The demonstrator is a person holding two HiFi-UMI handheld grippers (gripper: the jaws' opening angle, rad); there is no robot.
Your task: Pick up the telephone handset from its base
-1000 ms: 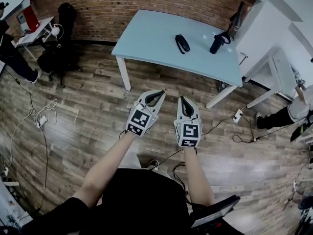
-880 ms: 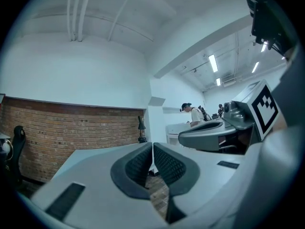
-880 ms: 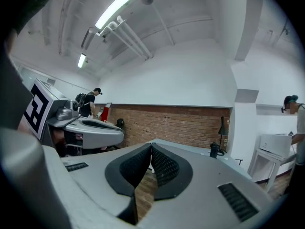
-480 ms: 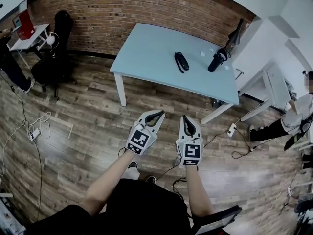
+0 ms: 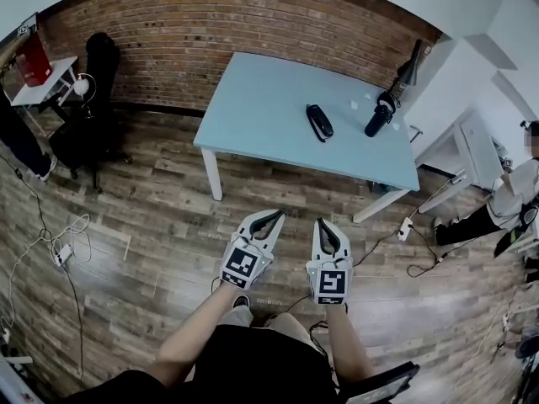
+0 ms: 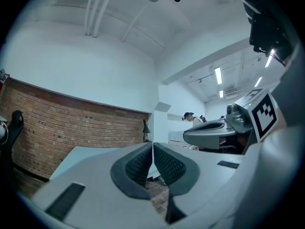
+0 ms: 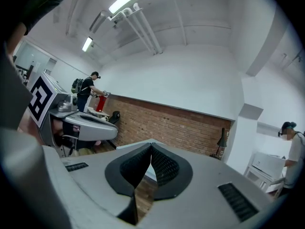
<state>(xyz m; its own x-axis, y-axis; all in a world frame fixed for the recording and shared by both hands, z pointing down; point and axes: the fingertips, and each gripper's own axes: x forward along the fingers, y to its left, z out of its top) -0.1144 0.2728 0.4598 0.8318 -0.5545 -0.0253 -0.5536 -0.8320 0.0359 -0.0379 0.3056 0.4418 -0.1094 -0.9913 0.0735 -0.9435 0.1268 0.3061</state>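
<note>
A black telephone [image 5: 319, 122] lies on the pale blue table [image 5: 269, 99], its handset resting on the base. Both grippers hang over the wooden floor, well short of the table's near edge. My left gripper [image 5: 275, 216] is shut with nothing between its pads; its pads [image 6: 143, 163] meet at the tips in the left gripper view. My right gripper [image 5: 322, 225] is shut and empty too, its pads [image 7: 162, 163] touching. Each gripper points level toward the table. The phone is hidden behind the jaws in both gripper views.
A black lamp [image 5: 381, 114] stands on the table's far right, by small white bits. A brick wall [image 5: 194, 32] runs behind. Cables and a power strip [image 5: 408, 225] lie on the floor at right; a chair [image 5: 93, 99] and a person [image 5: 497, 200] stand at the sides.
Both grippers and the person holding them have moved forward toward the table; it sits closer and lower in the head view. Both grippers stayed shut.
</note>
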